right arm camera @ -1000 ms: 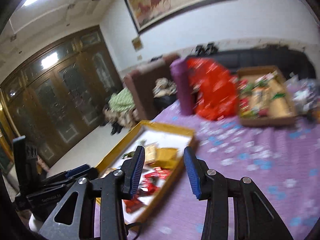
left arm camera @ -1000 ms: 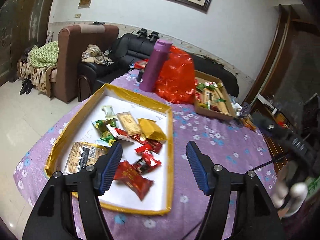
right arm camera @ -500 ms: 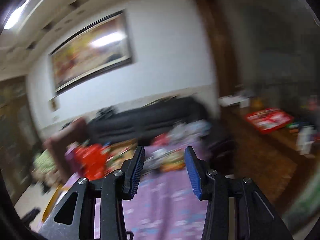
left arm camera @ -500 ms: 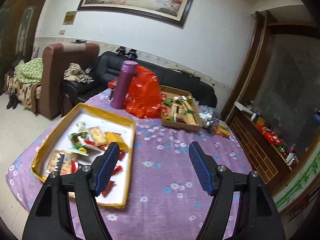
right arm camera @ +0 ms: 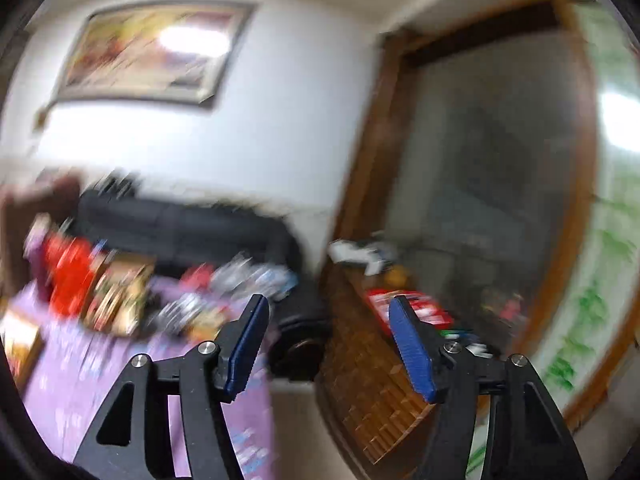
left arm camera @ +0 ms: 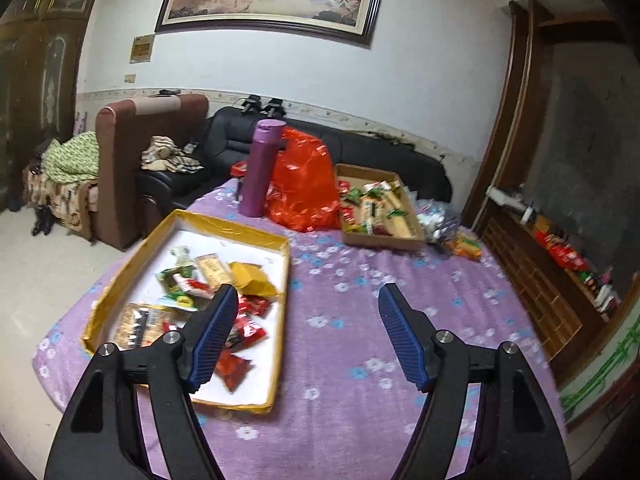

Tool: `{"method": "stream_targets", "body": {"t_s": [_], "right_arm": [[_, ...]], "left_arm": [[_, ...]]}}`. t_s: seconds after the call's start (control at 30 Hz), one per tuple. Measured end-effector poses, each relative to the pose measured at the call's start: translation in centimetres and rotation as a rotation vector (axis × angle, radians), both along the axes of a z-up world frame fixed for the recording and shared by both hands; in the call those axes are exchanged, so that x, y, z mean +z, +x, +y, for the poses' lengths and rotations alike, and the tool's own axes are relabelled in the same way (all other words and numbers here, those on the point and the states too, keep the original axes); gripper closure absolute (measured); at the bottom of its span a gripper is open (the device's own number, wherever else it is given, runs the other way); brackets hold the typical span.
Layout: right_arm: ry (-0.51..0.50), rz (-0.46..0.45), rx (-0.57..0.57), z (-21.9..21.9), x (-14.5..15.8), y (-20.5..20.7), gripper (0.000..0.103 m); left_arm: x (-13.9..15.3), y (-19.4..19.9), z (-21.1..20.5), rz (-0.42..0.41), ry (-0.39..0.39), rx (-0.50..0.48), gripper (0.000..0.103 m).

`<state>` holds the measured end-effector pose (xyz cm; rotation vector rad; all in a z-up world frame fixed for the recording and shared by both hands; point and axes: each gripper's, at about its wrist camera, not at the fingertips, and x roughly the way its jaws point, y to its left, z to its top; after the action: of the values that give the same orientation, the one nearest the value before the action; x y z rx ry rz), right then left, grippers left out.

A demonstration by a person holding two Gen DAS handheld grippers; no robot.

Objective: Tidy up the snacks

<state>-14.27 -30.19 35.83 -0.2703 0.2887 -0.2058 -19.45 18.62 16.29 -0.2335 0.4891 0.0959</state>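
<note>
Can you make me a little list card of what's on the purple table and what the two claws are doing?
table cover: purple cloth with flowers
near box: gold-edged tray holding loose snack packets
far box: brown cardboard box full of snacks
between boxes: red plastic bag beside an upright purple bottle
left claw: open, empty, above the table
right claw: jaws opening, nothing between them, view blurred

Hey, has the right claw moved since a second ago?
Yes. The right claw has swung right: a second ago it faced the yellow tray, now it points past the table's right edge toward the brown cabinet, jaws opening and empty.
</note>
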Motion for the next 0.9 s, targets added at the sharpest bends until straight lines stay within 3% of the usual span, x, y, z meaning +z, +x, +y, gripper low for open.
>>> {"method": "stream_targets", "body": {"t_s": [0.13,0.23,0.33,0.47,0.73,0.9], "right_arm": [[0.05,0.125,0.246,8.5,-8.0,4.3,0.039],[0.106,0.23,0.409,15.0,-13.9,7.0,0.042],[0.132,0.296,0.54,22.5,-18.9,7.4,0.042],[0.22,0.397,0.689,29.1,-23.7,7.5,0.042],[0.299,0.532,0.806,37.4,-28.6,6.5,0.042],[0.325,0.551,0.825,38.6,-29.3,5.7,0.041]], "left_arm": [[-1.4,0.0,0.8,0.038,0.06,0.045,0.03],[-2.5,0.1,1.9,0.064,0.062,0.076,0.03],[-3.6,0.6,2.7,0.096,0.048,0.097,0.03],[-4.9,1.1,3.0,0.119,0.079,0.135,0.03],[-6.9,1.9,3.3,0.157,0.168,0.186,0.03],[-7.8,2.0,4.0,0.186,0.21,0.22,0.03]]}}
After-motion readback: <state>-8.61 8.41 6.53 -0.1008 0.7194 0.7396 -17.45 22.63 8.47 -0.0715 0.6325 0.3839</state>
